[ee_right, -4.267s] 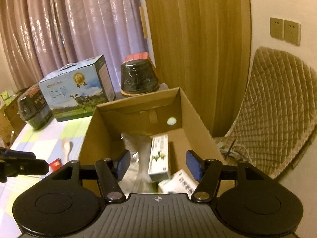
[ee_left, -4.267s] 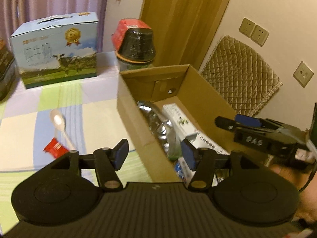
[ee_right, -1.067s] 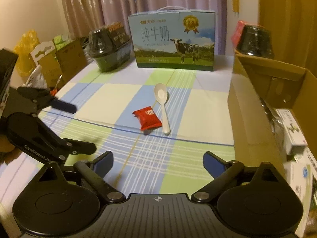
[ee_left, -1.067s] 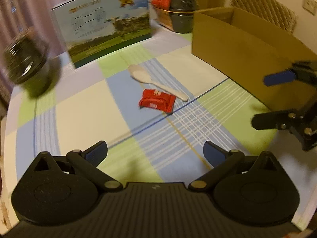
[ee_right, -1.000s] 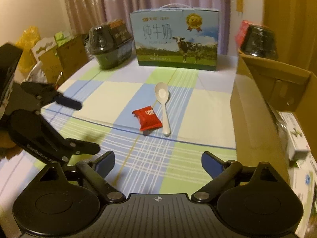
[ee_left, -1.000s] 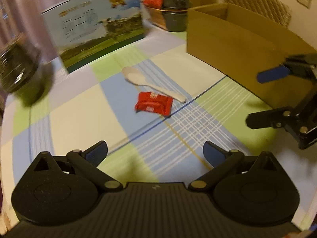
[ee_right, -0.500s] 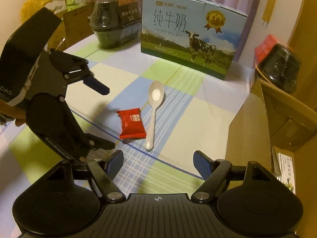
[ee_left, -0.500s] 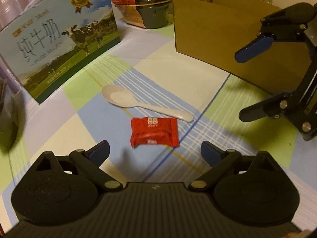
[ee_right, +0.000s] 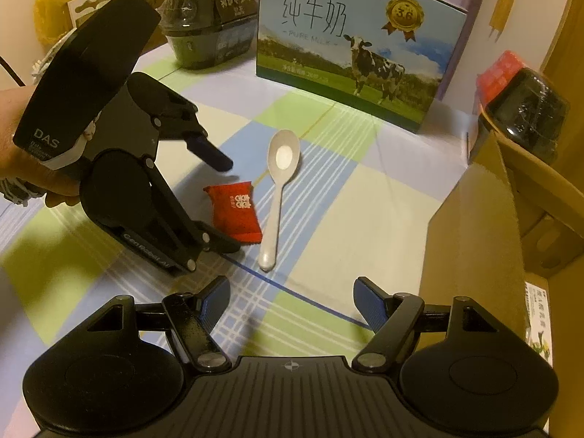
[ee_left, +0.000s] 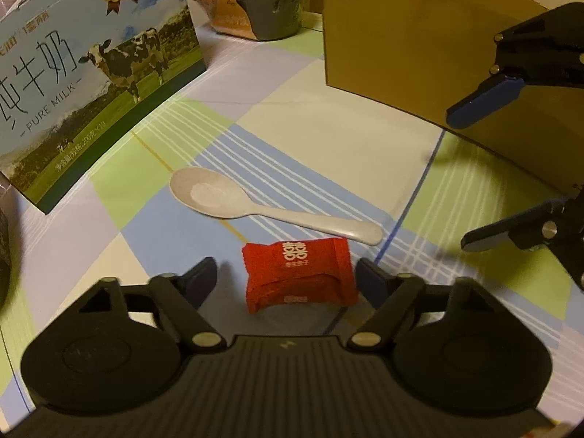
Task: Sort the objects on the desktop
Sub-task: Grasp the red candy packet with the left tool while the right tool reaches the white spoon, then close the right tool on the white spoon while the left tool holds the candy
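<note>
A red candy packet (ee_left: 299, 273) lies flat on the checked tablecloth (ee_left: 328, 138), just in front of a white spoon (ee_left: 255, 208). My left gripper (ee_left: 286, 279) is low over the packet with a finger on each side. Its jaws are closing; the right pad is almost at the packet's edge and a gap remains on the left. In the right wrist view the left gripper (ee_right: 224, 202) straddles the packet (ee_right: 239, 215), with the spoon (ee_right: 279, 189) beside it. My right gripper (ee_right: 292, 294) stands open and holds nothing, short of the spoon's handle end; the left wrist view shows the right gripper (ee_left: 467, 179) at the right.
An open cardboard box (ee_right: 474, 226) stands to the right, with cartons inside. A milk carton (ee_right: 350, 40) stands at the back. A dark wrapped tub (ee_right: 208, 18) is at the back left, another tub (ee_right: 525, 109) behind the box. A hand (ee_right: 22, 168) holds the left gripper.
My left gripper came down and forward until the red packet lay between its fingers, and its jaws narrowed. The right gripper drew closer to the spoon and narrowed a little.
</note>
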The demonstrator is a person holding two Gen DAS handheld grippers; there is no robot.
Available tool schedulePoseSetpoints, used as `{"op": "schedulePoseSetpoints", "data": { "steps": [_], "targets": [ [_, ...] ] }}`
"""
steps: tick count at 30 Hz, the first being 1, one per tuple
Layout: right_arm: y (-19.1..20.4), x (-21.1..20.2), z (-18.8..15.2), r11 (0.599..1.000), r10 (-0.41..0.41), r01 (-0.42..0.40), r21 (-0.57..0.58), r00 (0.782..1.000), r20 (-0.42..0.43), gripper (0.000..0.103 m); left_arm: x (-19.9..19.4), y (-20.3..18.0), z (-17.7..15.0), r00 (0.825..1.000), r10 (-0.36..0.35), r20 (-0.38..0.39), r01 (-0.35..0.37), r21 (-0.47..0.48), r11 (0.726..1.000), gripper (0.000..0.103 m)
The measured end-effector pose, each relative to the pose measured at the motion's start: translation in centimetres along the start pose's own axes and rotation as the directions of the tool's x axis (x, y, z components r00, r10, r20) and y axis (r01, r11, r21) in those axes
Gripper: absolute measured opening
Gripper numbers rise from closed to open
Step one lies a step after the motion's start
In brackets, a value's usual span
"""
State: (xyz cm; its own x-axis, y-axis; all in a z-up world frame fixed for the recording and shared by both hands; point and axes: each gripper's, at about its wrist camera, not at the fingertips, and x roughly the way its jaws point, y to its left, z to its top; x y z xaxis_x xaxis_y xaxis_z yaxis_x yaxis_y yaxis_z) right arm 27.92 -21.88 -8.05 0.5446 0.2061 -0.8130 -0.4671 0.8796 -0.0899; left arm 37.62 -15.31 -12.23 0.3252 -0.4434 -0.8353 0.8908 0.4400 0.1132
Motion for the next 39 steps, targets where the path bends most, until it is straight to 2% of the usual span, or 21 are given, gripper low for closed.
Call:
{"op": "schedulePoseSetpoints", "data": {
  "steps": [4, 5, 7, 14, 17, 24, 27, 34, 39],
  "targets": [
    [0.1, 0.7, 0.4, 1.0, 0.012, -0.012, 0.012, 1.0, -0.001, 0.073, 0.2, 0.7, -0.3, 0.999, -0.053, 0.008, 0.054, -0.032, 0.998, 0.061],
    [0.1, 0.9, 0.5, 1.0, 0.016, -0.016, 0.017, 1.0, -0.001, 0.073, 0.1, 0.8, -0.4, 0.998, -0.065, 0.013, 0.065, -0.041, 0.997, 0.055],
    [0.1, 1.4, 0.7, 0.999, 0.023, -0.023, 0.026, 1.0, -0.001, 0.073, -0.4, 0.8, -0.7, 0.999, -0.045, 0.021, 0.046, -0.046, 0.998, 0.047],
    [0.4, 3.3, 2.0, 0.996, 0.052, -0.052, 0.07, 0.999, 0.002, 0.072, -2.1, 2.8, -3.4, 1.0, 0.013, -0.004, -0.013, -0.082, 0.997, 0.045],
    [0.1, 4.4, 3.0, 0.989, 0.071, -0.075, 0.128, 0.997, 0.032, 0.066, -3.4, 3.8, -5.2, 0.999, 0.044, -0.008, -0.044, -0.13, 0.991, 0.045],
    [-1.3, 7.7, 5.4, 0.968, 0.089, -0.12, 0.222, 0.985, 0.145, 0.06, -5.1, 5.8, -8.2, 0.993, 0.12, -0.002, -0.115, -0.279, 0.953, 0.044],
    [-1.8, 9.3, 5.8, 0.962, 0.077, -0.114, 0.248, 0.985, 0.152, 0.06, -5.3, 6.2, -8.9, 0.991, 0.135, 0.012, -0.123, -0.337, 0.933, 0.044],
    [-1.3, 10.9, 6.2, 0.974, 0.029, -0.068, 0.218, 0.983, 0.179, 0.06, -5.2, 6.3, -9.0, 0.982, 0.179, 0.057, -0.144, -0.38, 0.914, 0.054],
    [-0.4, 11.6, 6.4, 0.982, 0.018, -0.056, 0.178, 0.978, 0.208, 0.061, -4.5, 6.5, -8.9, 0.981, 0.184, 0.064, -0.147, -0.38, 0.913, 0.056]
  ]
}}
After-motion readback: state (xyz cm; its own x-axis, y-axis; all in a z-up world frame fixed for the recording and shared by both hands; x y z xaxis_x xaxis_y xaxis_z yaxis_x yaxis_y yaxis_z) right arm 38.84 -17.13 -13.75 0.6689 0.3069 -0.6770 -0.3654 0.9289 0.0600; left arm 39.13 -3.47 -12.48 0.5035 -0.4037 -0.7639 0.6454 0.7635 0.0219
